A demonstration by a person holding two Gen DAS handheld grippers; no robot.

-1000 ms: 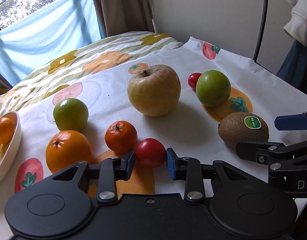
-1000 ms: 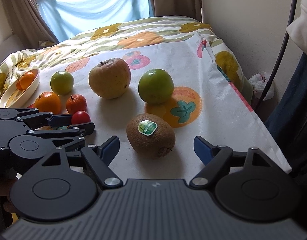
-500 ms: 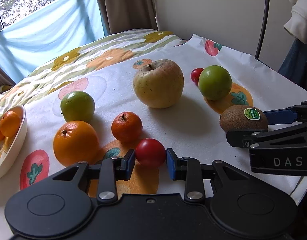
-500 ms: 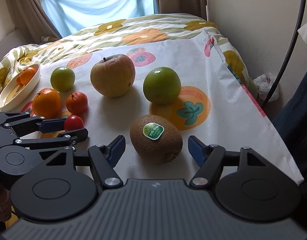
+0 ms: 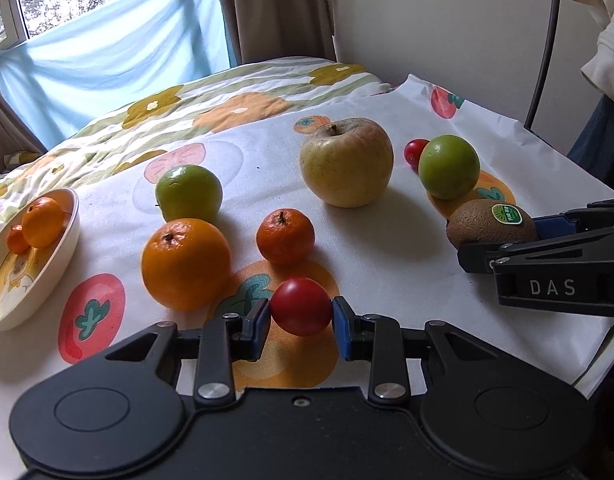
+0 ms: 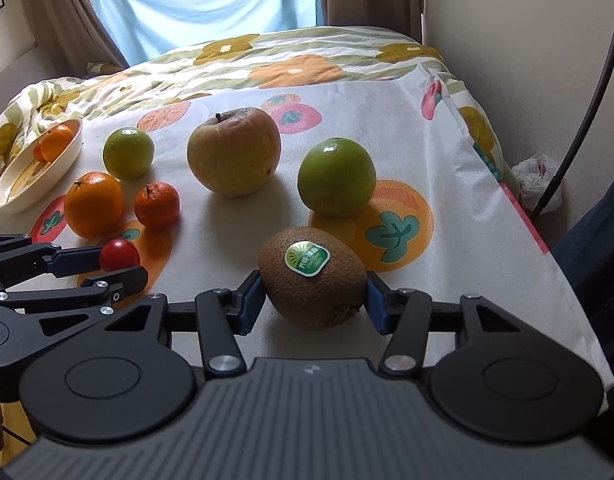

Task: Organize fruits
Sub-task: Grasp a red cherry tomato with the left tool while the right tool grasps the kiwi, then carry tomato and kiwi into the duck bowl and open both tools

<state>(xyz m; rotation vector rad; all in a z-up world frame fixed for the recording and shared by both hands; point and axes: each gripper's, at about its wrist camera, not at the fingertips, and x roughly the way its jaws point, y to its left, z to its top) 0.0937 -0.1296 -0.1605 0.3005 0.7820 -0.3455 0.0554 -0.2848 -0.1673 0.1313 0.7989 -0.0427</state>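
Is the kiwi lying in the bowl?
No, the kiwi sits on the cloth between the right gripper's closing jaws, far from the bowl.

Fruit spread over a cloth [image 5: 387, 272] on the bed, a tool at each near corner.

From the left tool's camera, the bowl [image 5: 63, 256] sits far left, two mandarins [image 5: 43, 222] inside. Right of it the lime [image 5: 188, 193] lies behind the orange [image 5: 185, 263]; the tangerine [image 5: 285, 237] is just right of the orange. The apple [image 5: 346, 162] sits behind centre. Farther right, a second lime [image 5: 449, 167] hides part of a small tomato [image 5: 414, 151] behind it. The kiwi [image 6: 312, 277] lies in front of that lime, between the closing fingers of the right tool [image 6: 313, 300], touching both. The left tool [image 5: 301, 322] pinches a cherry tomato [image 5: 301, 306], in front of the tangerine.
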